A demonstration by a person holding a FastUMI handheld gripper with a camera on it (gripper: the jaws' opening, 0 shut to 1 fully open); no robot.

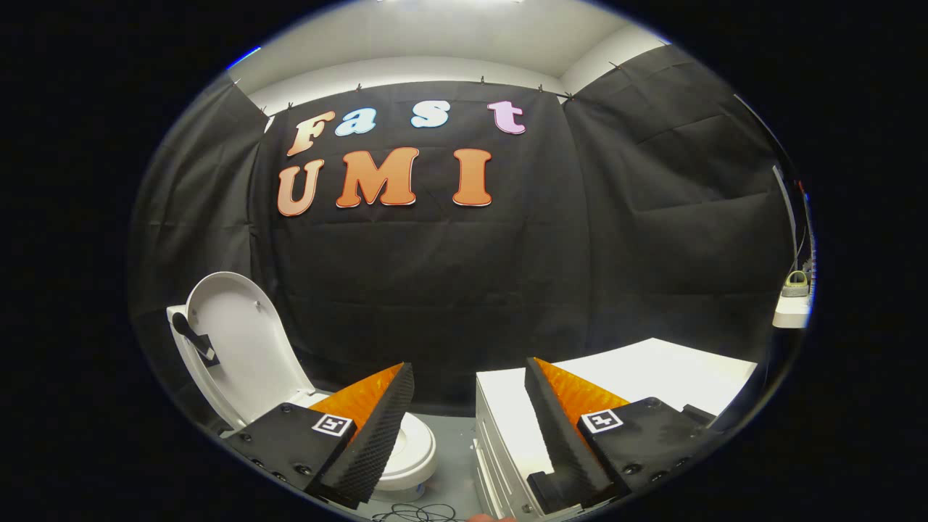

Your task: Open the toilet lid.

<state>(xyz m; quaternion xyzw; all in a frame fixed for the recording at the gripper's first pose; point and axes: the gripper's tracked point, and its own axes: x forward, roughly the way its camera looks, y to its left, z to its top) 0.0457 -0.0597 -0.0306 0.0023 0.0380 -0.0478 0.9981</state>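
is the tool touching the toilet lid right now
Apart. In the gripper view the tool is open with nothing between its fingers, and the raised toilet lid stands off beyond the left finger, with open space between them.

Black cloth (507,275) hangs as the booth's wall beneath a lit white ceiling (449,36), with a white cabinet (652,370) on the grey floor (457,449) and tangled black cable (417,513).
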